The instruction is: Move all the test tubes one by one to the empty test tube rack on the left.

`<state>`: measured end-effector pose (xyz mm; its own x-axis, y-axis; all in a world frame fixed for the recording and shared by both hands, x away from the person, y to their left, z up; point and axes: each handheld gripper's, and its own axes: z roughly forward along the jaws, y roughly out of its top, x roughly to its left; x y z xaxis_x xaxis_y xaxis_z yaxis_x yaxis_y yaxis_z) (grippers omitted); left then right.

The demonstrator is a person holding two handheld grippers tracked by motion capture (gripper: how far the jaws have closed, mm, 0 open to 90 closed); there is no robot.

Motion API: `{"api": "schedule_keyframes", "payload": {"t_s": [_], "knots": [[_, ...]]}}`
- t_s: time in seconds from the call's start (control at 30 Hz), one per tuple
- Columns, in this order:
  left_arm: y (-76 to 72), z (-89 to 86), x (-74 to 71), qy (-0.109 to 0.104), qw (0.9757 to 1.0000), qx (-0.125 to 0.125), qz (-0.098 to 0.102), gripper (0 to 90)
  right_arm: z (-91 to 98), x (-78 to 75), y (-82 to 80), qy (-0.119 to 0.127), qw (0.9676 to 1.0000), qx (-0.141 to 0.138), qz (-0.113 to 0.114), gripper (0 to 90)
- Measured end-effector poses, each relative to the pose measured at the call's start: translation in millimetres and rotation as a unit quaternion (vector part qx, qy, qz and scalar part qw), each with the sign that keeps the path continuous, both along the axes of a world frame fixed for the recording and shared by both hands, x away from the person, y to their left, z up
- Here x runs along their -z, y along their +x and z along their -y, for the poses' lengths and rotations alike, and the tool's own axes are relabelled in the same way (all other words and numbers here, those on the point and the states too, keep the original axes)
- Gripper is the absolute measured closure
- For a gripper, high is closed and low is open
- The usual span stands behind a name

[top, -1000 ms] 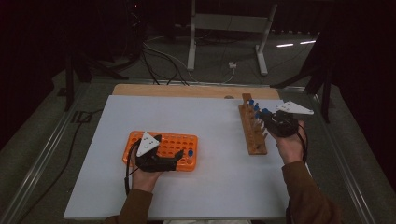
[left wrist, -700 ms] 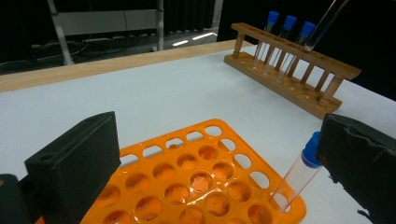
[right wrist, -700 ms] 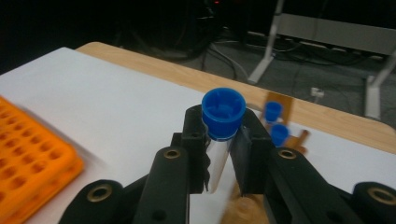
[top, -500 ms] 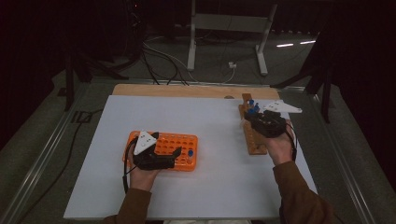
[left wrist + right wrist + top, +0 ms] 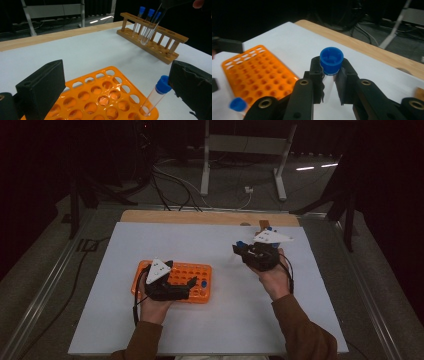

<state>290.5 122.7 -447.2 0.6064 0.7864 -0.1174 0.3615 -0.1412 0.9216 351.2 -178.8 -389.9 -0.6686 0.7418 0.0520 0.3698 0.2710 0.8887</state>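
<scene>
Evidently the right gripper (image 5: 331, 82) was clamped just under the blue cap of a test tube (image 5: 331, 61), which hung clear of the table, between the wooden rack (image 5: 152, 42) and the orange rack (image 5: 187, 280), probably bound for the latter. The left gripper (image 5: 186, 286), jaws apart, rested over the orange rack's near edge beside a capped tube (image 5: 156, 96) seated there, likely steadying the rack; both forearms reached forward.

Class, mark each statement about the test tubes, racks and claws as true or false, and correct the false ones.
1. The right claw grips a blue-capped tube. True.
2. The orange rack is full of tubes. False: one tube stands in it, at a corner.
3. The wooden rack lies on the floor. False: it stands on the white table.
4. The left claw is open over the orange rack. True.
</scene>
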Motion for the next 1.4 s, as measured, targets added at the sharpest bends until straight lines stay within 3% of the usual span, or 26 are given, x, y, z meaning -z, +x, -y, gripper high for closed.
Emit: {"api": "schedule_keyframes", "payload": {"t_s": [0.43, 0.8, 1.13, 1.4], "knots": [[-1.3, 3.3, -3.4, 0.027, 0.9995, -0.003, 0.014, 5.6, -49.7, -5.0, -9.4, -0.010, 0.9979, -0.064, -0.005, 77.0], [-3.3, 3.3, -5.4, 0.036, 0.9990, 0.004, 0.024, 17.9, -81.0, -3.7, -19.3, -0.005, 0.9942, -0.106, -0.012, 76.9], [-7.6, 5.3, -7.8, 0.039, 0.9980, 0.027, 0.041, 54.8, -103.7, 0.7, -27.5, -0.008, 0.9906, -0.135, -0.021, 76.8], [-8.9, 4.9, -6.6, 0.047, 0.9967, 0.044, 0.049, 75.9, -109.4, 2.2, -29.2, -0.008, 0.9893, -0.143, -0.028, 76.8]]}}
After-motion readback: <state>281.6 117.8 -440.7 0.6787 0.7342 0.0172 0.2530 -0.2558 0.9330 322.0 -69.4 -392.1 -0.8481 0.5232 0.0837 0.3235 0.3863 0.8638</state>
